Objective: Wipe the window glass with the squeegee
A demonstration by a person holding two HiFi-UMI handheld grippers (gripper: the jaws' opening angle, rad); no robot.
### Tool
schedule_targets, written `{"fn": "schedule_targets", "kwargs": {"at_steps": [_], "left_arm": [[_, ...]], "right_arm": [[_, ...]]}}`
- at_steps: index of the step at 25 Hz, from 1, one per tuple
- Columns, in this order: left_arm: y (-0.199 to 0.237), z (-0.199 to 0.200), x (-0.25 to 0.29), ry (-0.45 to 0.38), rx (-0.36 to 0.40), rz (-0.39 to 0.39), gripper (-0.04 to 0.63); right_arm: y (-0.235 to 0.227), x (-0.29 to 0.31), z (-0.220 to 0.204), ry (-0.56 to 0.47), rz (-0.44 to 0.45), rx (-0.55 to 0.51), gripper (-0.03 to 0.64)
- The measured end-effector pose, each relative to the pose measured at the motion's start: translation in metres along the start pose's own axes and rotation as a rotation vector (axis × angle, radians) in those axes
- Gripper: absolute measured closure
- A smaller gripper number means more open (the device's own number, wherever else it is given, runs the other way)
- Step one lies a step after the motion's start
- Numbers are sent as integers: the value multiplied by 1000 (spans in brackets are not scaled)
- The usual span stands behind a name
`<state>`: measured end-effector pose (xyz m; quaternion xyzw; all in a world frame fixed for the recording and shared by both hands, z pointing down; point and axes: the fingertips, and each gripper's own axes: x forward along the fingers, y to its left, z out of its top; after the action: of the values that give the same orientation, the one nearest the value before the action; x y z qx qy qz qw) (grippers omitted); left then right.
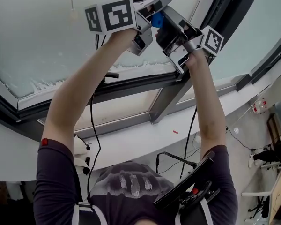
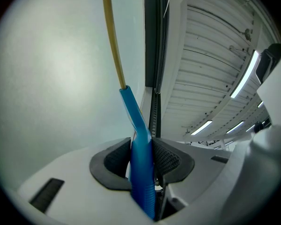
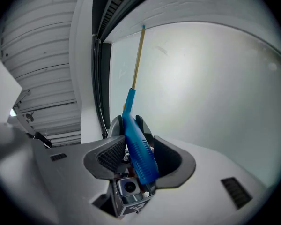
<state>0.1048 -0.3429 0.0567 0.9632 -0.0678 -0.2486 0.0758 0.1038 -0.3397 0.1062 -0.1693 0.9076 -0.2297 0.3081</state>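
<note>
Left tool (image 2: 141, 159) is part-open, pads clamped on both sides of the blue squeegee (image 2: 131, 108) handle. Right tool (image 3: 138, 156) clamps the same handle, just beside the left, both held overhead. Yellow shaft (image 3: 137, 55) runs up along the glass (image 1: 37, 41), beside the dark frame (image 1: 168, 93).

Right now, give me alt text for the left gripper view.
The left gripper clamps a blue squeegee handle whose tan pole rises against pale window glass. A dark window frame and lit ceiling strips lie to the right.
</note>
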Motion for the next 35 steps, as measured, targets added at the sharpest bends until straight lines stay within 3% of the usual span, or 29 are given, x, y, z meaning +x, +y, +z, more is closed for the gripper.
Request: {"fn": "schedule_targets", "kwargs": {"at_steps": [6,26,35], "left_arm": [[2,-44,-16,9,-38,3,451],[7,-67,-32,47,-101,133,451],[16,-78,-33,78,-189,158,451]], "right_arm": [[-18,-31,-29,12,-56,-10,445],[-27,-43,-53,65,14,153,445],[-37,-46,-57,63,5,248,445]]}}
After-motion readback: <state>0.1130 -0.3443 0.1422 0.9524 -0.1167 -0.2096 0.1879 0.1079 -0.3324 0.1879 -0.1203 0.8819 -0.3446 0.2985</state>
